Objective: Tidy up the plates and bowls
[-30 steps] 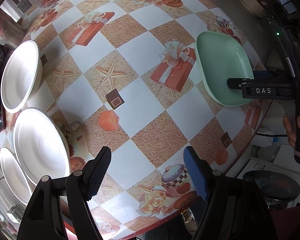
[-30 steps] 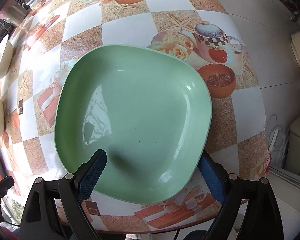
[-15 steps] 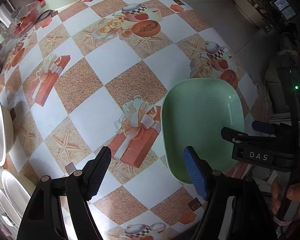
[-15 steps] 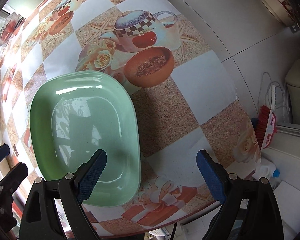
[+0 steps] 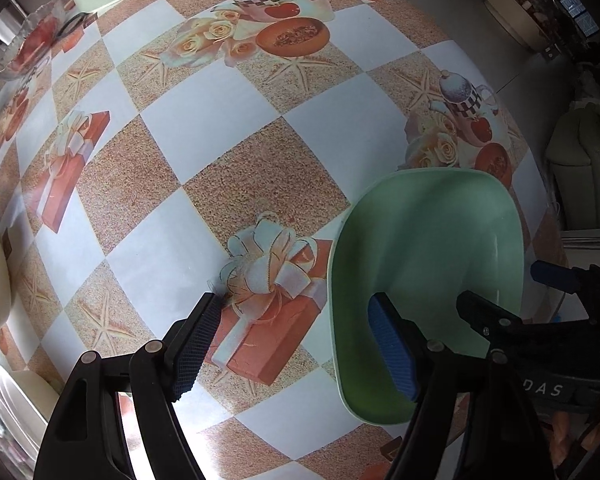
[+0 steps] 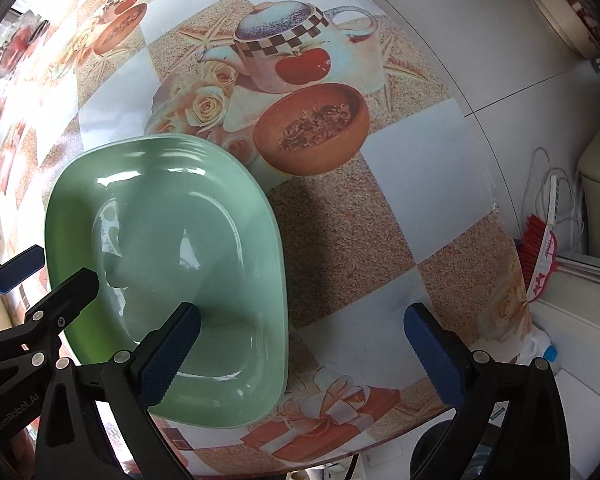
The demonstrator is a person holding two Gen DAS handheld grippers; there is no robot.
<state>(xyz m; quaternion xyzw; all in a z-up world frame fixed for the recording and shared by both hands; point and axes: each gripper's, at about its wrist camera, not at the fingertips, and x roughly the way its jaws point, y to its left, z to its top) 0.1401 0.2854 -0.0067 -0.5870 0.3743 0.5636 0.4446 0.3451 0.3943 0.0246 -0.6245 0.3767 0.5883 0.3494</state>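
Right wrist view: glossy pale-green, rounded-square plate (image 6: 168, 248) lies flat near the patterned table's (image 6: 380, 208) curved edge. Right gripper (image 6: 300, 356), pointing down, has just widened its jaws, straddling the plate's rim ungripped. Left gripper (image 5: 296, 344) likewise straddles the opposite rim, jaws open.

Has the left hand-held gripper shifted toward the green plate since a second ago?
Yes. The left hand-held gripper has moved across the checked tablecloth from the white plates' side to the green plate; one fingertip now overlaps its rim.
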